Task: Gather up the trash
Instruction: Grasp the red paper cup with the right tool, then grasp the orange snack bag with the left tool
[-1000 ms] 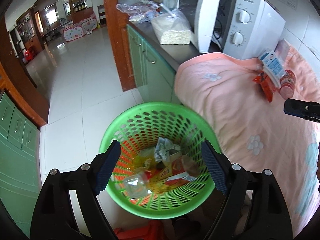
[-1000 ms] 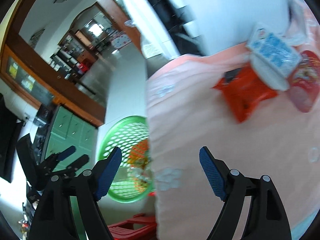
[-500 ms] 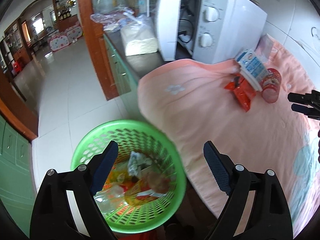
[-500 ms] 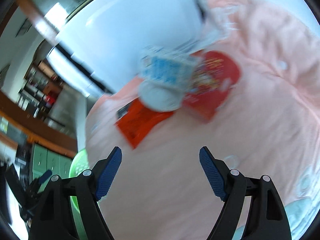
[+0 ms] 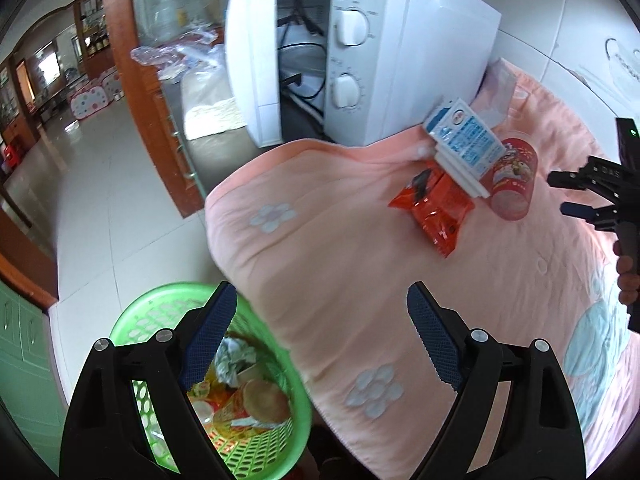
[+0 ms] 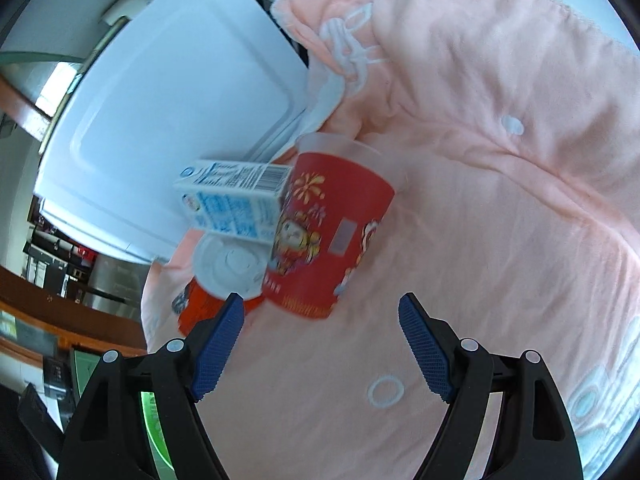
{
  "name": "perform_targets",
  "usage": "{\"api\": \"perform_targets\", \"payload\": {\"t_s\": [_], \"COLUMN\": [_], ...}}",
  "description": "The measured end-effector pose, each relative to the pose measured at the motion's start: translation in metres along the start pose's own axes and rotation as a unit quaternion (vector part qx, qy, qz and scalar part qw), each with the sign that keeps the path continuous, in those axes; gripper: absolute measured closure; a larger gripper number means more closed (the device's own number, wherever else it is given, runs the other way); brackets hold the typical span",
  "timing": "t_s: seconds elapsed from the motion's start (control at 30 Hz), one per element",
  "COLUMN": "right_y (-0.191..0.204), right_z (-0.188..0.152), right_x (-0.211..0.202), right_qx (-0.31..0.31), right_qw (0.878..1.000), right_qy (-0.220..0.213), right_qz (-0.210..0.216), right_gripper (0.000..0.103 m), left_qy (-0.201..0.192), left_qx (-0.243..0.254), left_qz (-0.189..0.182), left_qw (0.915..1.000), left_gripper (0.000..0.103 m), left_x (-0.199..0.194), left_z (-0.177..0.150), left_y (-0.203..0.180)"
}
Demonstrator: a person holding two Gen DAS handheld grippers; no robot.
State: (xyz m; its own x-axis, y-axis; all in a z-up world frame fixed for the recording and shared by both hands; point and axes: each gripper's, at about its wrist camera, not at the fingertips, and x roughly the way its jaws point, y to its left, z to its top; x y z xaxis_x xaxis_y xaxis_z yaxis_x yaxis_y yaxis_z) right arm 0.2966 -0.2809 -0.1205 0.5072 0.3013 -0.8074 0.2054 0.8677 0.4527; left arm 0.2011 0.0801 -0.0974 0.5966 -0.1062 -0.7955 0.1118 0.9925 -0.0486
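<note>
My green basket at the lower left already held some trash. A red cup, milk carton and orange wrapper were left. Both my jaws were open and empty.

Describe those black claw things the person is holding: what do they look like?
Each hand-held gripper is a black plastic frame of angled struts joined by silver bolts, ending in two fingers faced with blue, finely ribbed pads. The left and right ones match. The left camera also shows the right one's dark body bearing a small green light.
</note>
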Motion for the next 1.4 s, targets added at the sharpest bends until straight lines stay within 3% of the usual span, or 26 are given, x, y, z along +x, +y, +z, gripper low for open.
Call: {"api": "perform_targets", "payload": {"t_s": [0.57,0.67,0.9,1.2,1.4], "right_y": [-0.028,-0.033,-0.054,-0.061,-0.047], "right_z": [0.049,0.053,0.054,0.053,0.045], "right_x": [0.047,0.054,0.065,0.071,0.060], "right_qx": [0.074,0.085,0.132,0.117,0.074], "right_qw": [0.997,0.996,0.988,0.990,0.995], "right_qy": [0.035,0.041,0.065,0.066,0.057], "right_qz": [0.008,0.004,0.055,0.051,0.031], "right_gripper": [0.026,0.028,0.034,0.036,0.036], "left_qy": [-0.002,-0.001,0.012,0.033,0.045], "left_qx": [0.087,0.108,0.147,0.179,0.190], "left_qz": [-0.029,-0.035,-0.048,-0.083,-0.091], "left_qw": [0.9958,0.9935,0.9878,0.9797,0.9765], "left_gripper": [0.017,0.008,0.007,0.006,0.006], "left_x": [0.042,0.054,0.084,0.109,0.128], "left_z": [0.051,0.058,0.073,0.080,0.077], "left_y": [-0.067,-0.080,-0.099,-0.109,-0.116]}}
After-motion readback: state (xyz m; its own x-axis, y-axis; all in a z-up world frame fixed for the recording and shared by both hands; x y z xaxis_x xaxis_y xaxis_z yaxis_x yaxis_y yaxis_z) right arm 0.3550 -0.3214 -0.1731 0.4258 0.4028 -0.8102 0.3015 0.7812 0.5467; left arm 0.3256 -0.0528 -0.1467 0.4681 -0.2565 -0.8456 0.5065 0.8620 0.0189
